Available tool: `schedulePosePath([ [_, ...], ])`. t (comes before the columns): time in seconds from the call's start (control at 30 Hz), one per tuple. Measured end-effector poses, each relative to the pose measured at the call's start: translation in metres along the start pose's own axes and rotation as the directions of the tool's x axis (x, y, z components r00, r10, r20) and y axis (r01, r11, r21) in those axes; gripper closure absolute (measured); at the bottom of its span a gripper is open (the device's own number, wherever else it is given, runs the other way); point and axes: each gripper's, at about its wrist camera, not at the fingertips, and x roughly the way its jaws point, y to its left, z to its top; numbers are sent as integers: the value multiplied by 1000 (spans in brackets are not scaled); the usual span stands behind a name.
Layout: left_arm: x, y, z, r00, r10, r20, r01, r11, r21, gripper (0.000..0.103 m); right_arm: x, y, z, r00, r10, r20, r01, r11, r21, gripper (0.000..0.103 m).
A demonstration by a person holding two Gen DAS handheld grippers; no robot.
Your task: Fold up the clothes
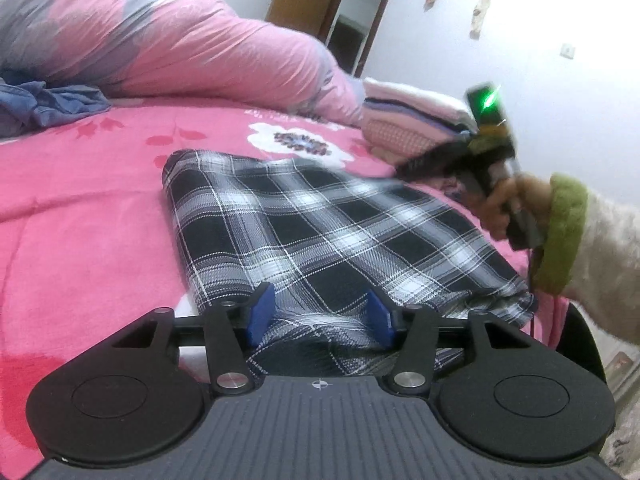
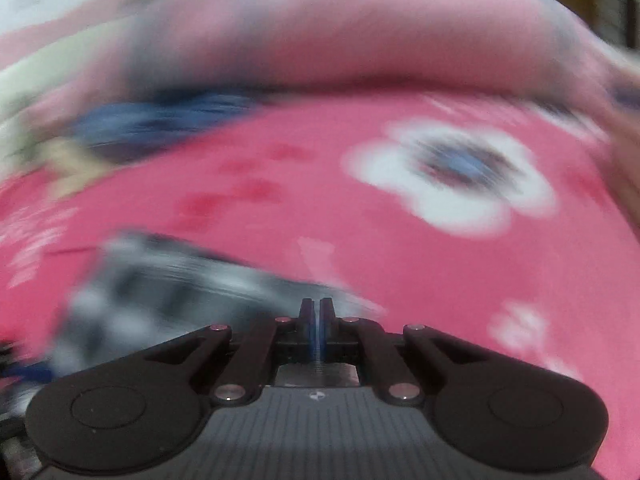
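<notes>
A bed (image 1: pixel 80 216) fills most of both views, covered with a bright pink sheet printed with darker pink leaves and a large white flower with a blue-grey centre (image 1: pixel 298 142). On the sheet lies a folded black, grey and white plaid garment (image 1: pixel 312 236), flat and roughly rectangular, its near edge reaching under the left gripper (image 1: pixel 318 314). That gripper's blue pads (image 1: pixel 260 312) stand apart, with the plaid cloth lying between them and no pad pressing on it.

Behind the garment, a puffy pink and grey duvet (image 1: pixel 160 36) is heaped along the back of the bed. A crumpled blue cloth (image 1: pixel 48 106) lies at the far left beside it. At the far right, near the bed's edge, sits a stack of folded clothes (image 1: pixel 416 114) in white, pink and purple.

The right gripper (image 2: pixel 316 312) appears blurred in the left wrist view, held by a hand (image 1: pixel 508 208) in a cream sleeve with a green cuff (image 1: pixel 560 232), above the garment's right side. In its own view, heavily blurred, its fingers are pressed together with nothing visible between them.

The room behind has a pale wall (image 1: pixel 540 20) and a wooden-framed doorway or mirror (image 1: pixel 352 8); which one I cannot tell.
</notes>
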Motion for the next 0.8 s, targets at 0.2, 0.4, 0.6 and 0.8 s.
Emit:
schedulePosePath([
  [0.2, -13, 0, 13, 998, 39, -57, -44, 996, -80, 45, -75, -21, -31, 984, -14, 178, 3, 998, 61, 101],
  [0.4, -50, 22, 8, 997, 69, -25, -73, 935, -347, 44, -139, 55, -77, 922, 309, 232, -260, 940, -222, 101],
  [0.6, -72, 16, -16, 994, 102, -40, -109, 895, -432, 46, -116, 98, -125, 933, 359, 27, -338, 900, -273, 100],
  [0.8, -87, -8, -30, 985, 172, -9, -167, 943, -287, 47, -154, 97, -129, 939, 332, 83, -309, 927, -214, 100],
])
